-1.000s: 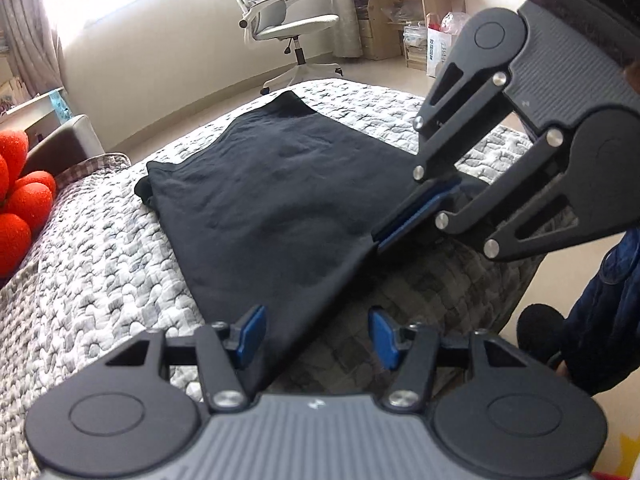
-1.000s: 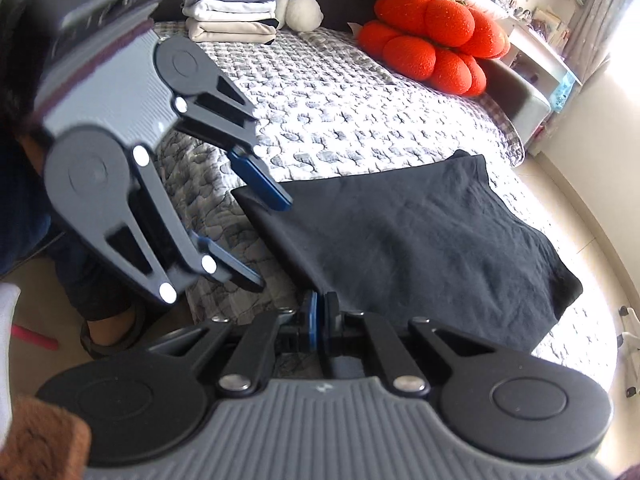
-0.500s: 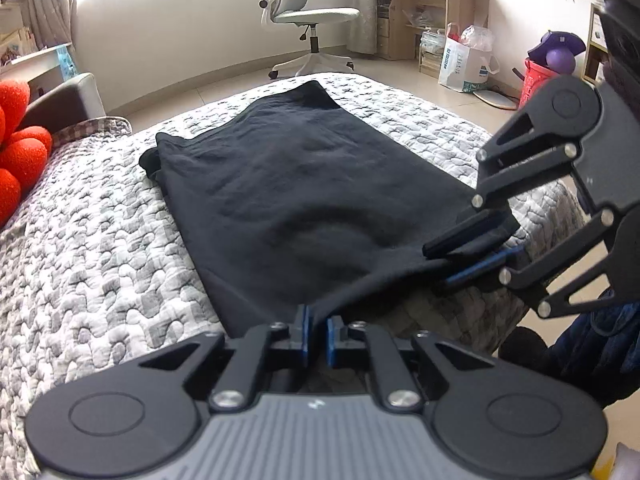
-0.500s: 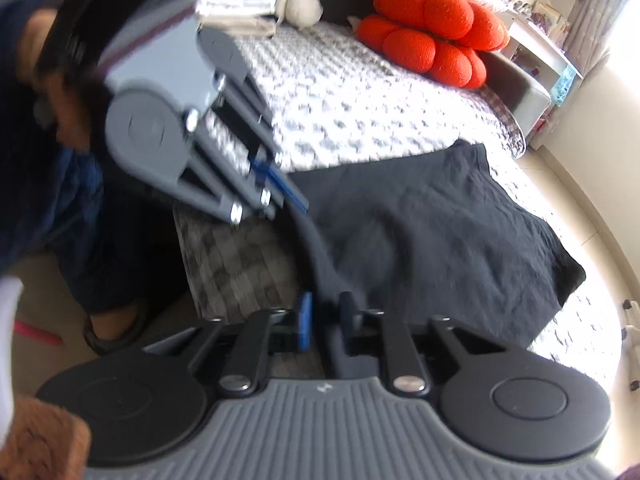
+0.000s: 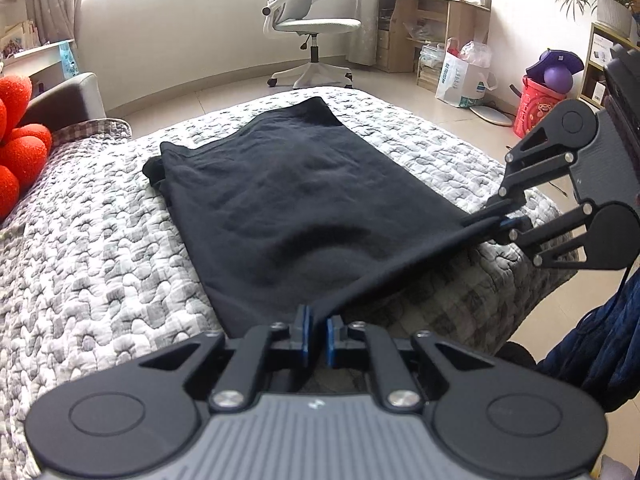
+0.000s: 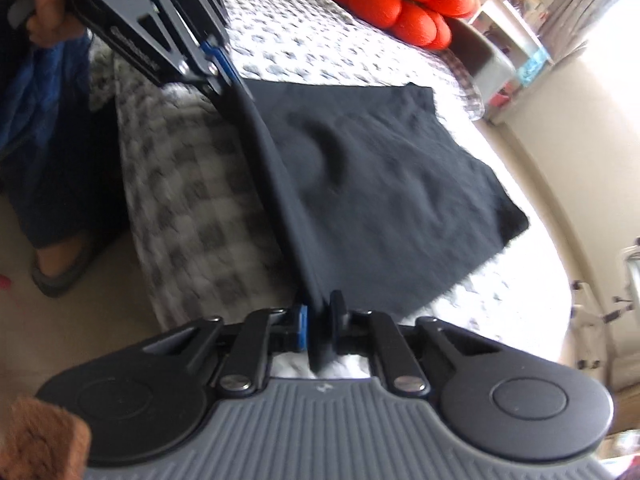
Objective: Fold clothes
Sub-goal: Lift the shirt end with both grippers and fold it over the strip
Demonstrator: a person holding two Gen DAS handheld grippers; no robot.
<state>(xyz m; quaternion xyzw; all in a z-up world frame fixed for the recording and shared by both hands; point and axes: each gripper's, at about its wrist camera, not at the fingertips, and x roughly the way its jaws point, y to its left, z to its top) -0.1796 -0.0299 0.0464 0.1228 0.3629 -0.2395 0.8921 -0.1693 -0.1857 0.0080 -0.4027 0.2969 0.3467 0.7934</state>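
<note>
Bedroom, bed (image 5: 100, 240) covered in a grey-white quilted spread, bright window wall behind it. White office chair (image 5: 308, 24) on the tiled floor past the foot of the bed, wooden desk (image 5: 436, 28) in the corner, white plastic bag (image 5: 464, 76) and red bucket (image 5: 538, 104) along the right side. Red round cushions (image 6: 404, 4) sit at the head end of the bed. Black garment (image 5: 288, 200) lies spread flat across the bed, far end toward the chair, near edge at the bed's side edge. Left hand-held gripper (image 5: 316, 334) is closed on the near-left corner of the black garment, blue pads pinching the cloth between them. Right hand-held gripper (image 6: 320, 328) is likewise clamped on the other near corner, cloth bunched between its fingers and hanging a little below them. The hem between the two corners is lifted off the bed and pulled taut in a straight line; a shallow curved wrinkle shows in the fabric just behind it. Rest of the garment rests flat on the quilt. Person stands at the bedside: a hand (image 6: 44, 8) grips the left tool's handle, blue clothing (image 5: 600, 340) at the right edge, a foot in a sandal (image 6: 60, 260) on the floor. Right wrist view is motion-blurred.
</note>
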